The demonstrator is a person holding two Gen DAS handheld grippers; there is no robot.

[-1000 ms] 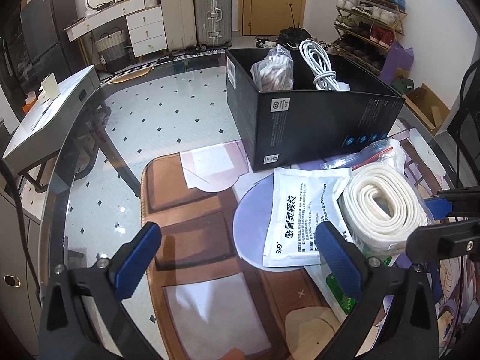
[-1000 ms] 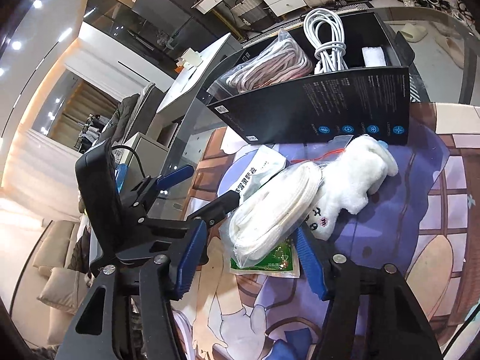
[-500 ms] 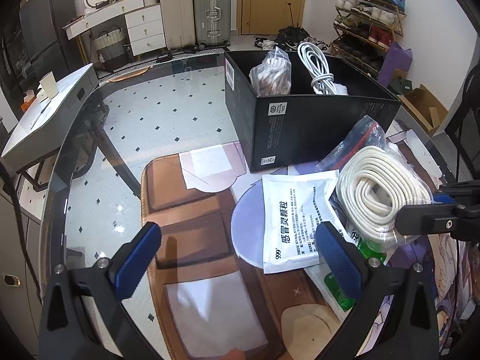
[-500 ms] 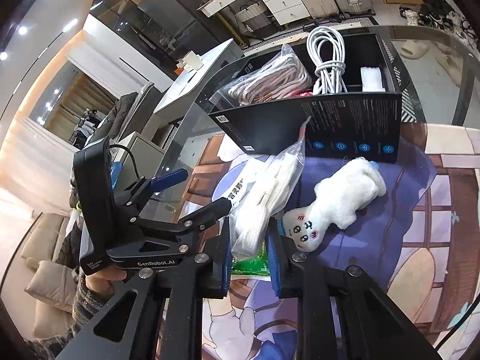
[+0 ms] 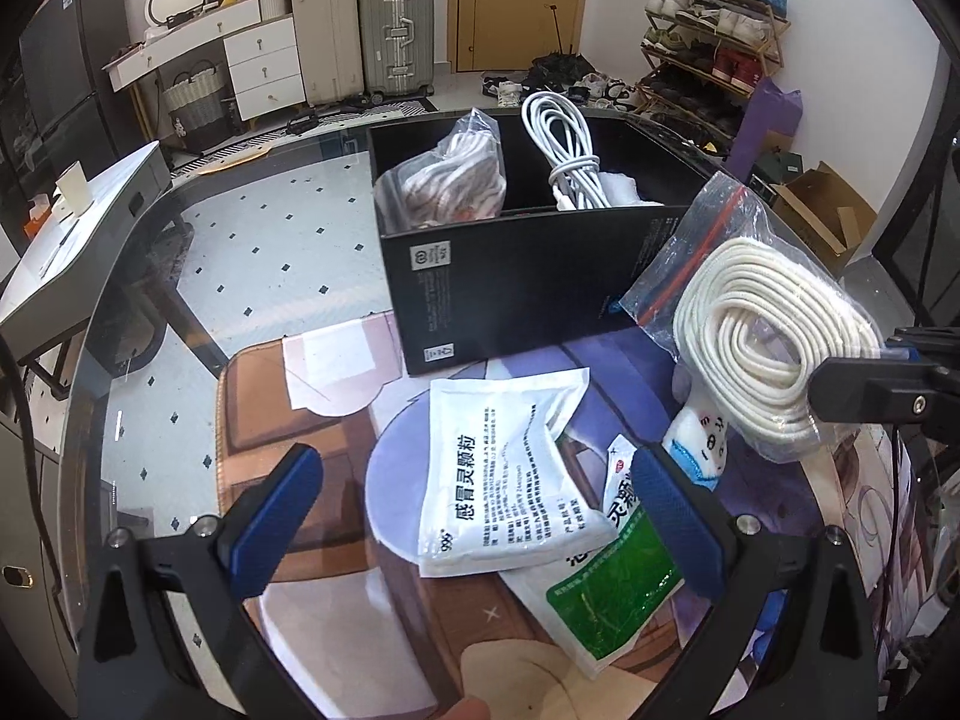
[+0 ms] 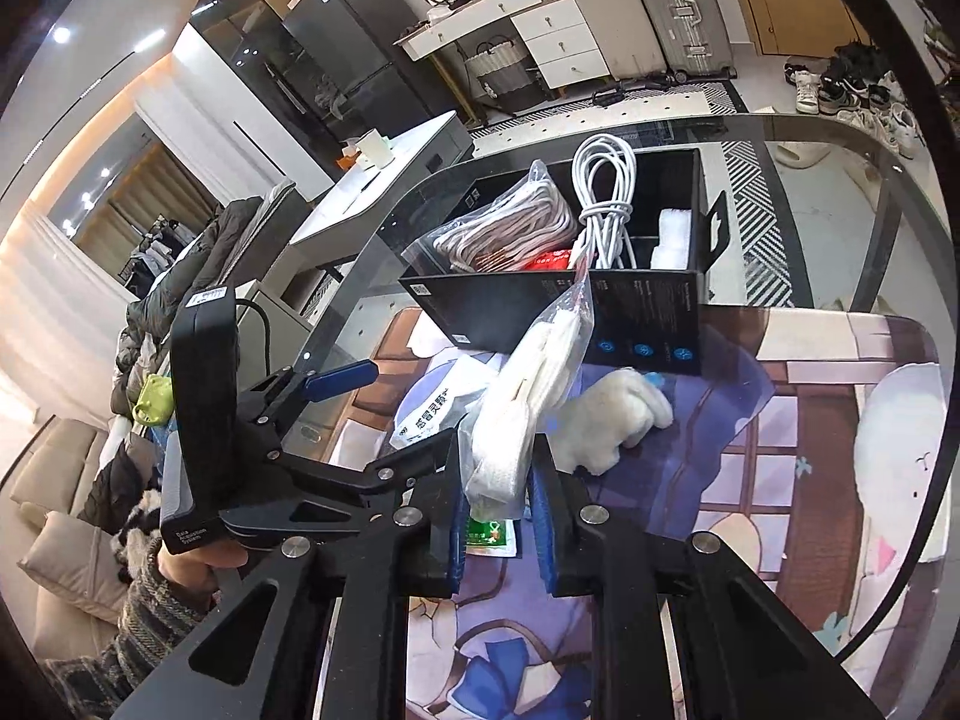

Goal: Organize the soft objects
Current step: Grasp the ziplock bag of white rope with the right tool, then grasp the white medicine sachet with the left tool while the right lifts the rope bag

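Right gripper [image 6: 498, 516]: clamped on a bagged white rope coil [image 6: 528, 396], which is held up off the table, in front of the black box [image 6: 648, 312].
Left gripper [image 5: 480, 516]: spread wide with nothing between its blue pads, held low above the mat [image 5: 300, 408] at 6 o'clock in its own view.
Left view only: the coil [image 5: 762, 354] is seen face-on at 3 o'clock, its bag's red zip strip pointing up toward the box [image 5: 522, 288]; a white sachet [image 5: 510, 474] lies flat at centre, overlapping a green-and-white sachet [image 5: 606, 588] at 5 o'clock.
Right view only: the coil is seen edge-on, and a white plush toy [image 6: 612, 420] is shown whole, lying on the mat just right of the coil; in the left view only its face [image 5: 702, 438] peeks out below the bag.
Box contents: a bagged striped rope [image 6: 510, 228] at the left end, a white cable [image 6: 606, 198] looped upright in the middle, and a white pad [image 6: 672, 234] at the right end.
Surface: a rounded glass table [image 5: 198, 276] is partly covered by an illustrated mat in brown and purple.
Room: suitcases [image 5: 360, 30] and a white dresser [image 5: 252, 54] are seen at 12 o'clock, a shoe rack [image 5: 714, 24] at 2 o'clock, over a diamond-patterned tile floor [image 5: 258, 258].
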